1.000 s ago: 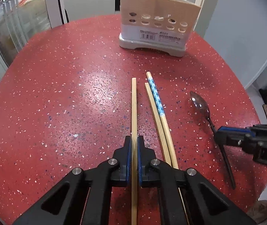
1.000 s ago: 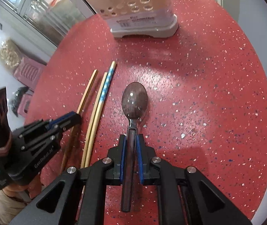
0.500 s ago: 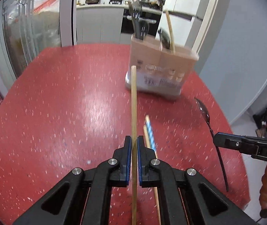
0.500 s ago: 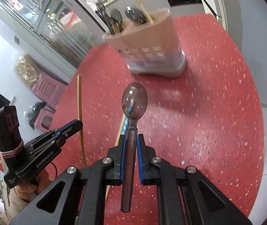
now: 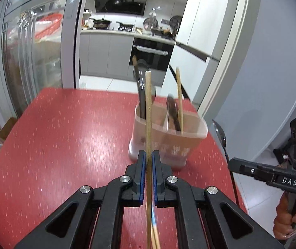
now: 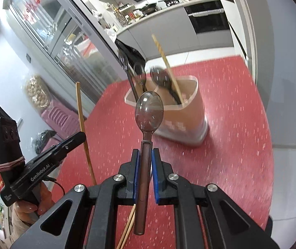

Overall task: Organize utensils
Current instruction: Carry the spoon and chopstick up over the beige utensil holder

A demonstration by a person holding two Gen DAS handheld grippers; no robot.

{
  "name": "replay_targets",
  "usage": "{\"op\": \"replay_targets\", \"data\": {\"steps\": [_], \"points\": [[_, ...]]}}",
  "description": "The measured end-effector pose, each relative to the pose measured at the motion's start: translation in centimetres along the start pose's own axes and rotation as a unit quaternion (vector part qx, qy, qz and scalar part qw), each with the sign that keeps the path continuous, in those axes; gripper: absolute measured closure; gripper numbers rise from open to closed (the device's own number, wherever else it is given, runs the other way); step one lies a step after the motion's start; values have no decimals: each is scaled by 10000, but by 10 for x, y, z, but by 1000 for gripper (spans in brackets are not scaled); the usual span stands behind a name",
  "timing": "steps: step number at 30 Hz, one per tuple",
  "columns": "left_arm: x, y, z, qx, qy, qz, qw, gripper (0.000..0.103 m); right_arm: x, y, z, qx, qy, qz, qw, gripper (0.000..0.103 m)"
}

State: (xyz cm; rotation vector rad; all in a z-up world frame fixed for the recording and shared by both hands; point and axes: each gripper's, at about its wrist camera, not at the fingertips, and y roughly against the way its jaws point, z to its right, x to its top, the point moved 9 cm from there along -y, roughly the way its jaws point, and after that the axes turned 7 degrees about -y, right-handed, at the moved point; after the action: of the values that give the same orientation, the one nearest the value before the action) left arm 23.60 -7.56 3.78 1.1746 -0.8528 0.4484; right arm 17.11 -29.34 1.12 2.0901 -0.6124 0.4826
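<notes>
A long, thin, pale wooden chopstick (image 5: pixel 148 112) runs straight up the middle of the left wrist view, its tip reaching above the rim of the translucent, tan-tinted plastic utensil holder (image 5: pixel 181 143) behind it. The left gripper (image 5: pixel 147 166) is clamped on this stick, the blue-edged pads pressed against its sides, and the stick's long axis lies along the fingers, pointing forward and away from the camera. In the right wrist view the same chopstick (image 6: pixel 83 130) stands nearly upright beside the black left gripper (image 6: pixel 73 140), held off the table.

A dark metal spoon with a brown handle (image 6: pixel 148 124) sits pinched in the right gripper (image 6: pixel 145 164), bowl forward and facing the camera, handle running back between the closed pads. From the left view that spoon (image 5: pixel 222 139) points up and away.

The holder stands on the round red speckled table (image 5: pixel 64 137) and carries dark spoons (image 6: pixel 160 76) and one leaning wooden chopstick (image 6: pixel 166 64); motion blur makes their number hard to count. Under the grippers, more chopsticks (image 5: pixel 155 232), one blue-patterned, appear to lie on the table.
</notes>
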Motion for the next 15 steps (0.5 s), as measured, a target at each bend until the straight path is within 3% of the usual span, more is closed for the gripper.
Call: {"op": "replay_targets", "data": {"steps": [9,15], "points": [[78,-27,4,-100,-44,484,9988,72,75,-10,-4,-50,167,432,9989,91],[121,-44,3,39,-36,959,9954,72,112,-25,-4,-65,237,715,9971,91]]}}
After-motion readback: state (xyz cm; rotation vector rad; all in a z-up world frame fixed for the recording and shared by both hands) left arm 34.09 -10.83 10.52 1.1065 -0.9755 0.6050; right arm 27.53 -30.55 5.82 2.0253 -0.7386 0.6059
